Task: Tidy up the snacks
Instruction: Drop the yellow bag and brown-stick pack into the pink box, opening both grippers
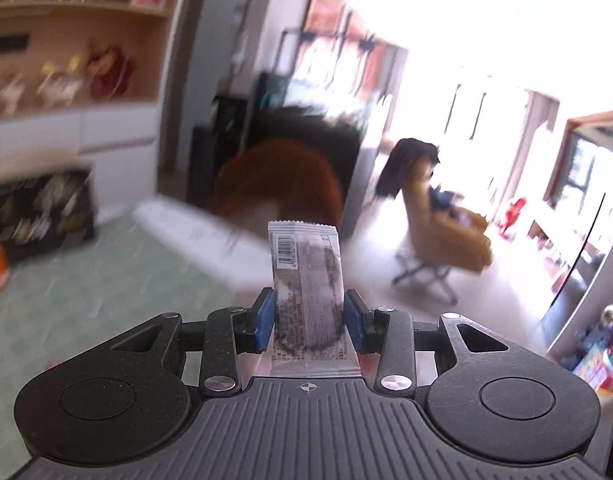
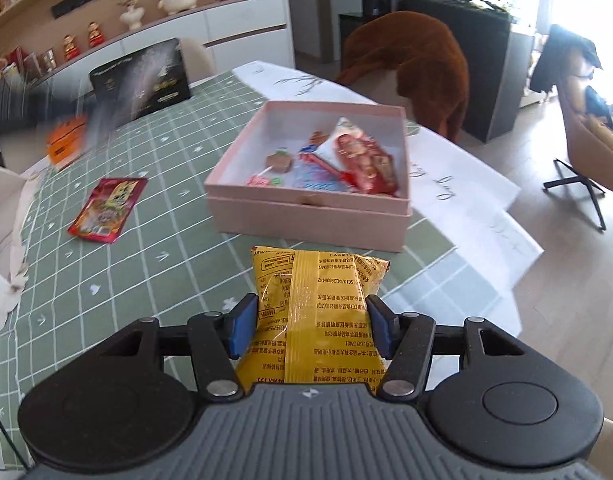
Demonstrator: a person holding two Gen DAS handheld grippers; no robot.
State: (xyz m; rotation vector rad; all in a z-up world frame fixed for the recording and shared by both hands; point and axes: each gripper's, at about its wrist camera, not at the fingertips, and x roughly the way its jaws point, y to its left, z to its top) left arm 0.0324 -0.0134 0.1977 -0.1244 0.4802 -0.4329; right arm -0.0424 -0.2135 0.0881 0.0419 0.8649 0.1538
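right wrist view: i have the right gripper pinching a yellow snack packet above the green checked tablecloth, just short of the open pink box that holds several wrapped snacks; a red packet lies flat to the left. left wrist view: my left gripper clamps a slim silver wrapped bar, held upright off the table, background blurred.

Green tablecloth with white grid; pink box; yellow packet; red packet; seemingly silver-grey wrapper.
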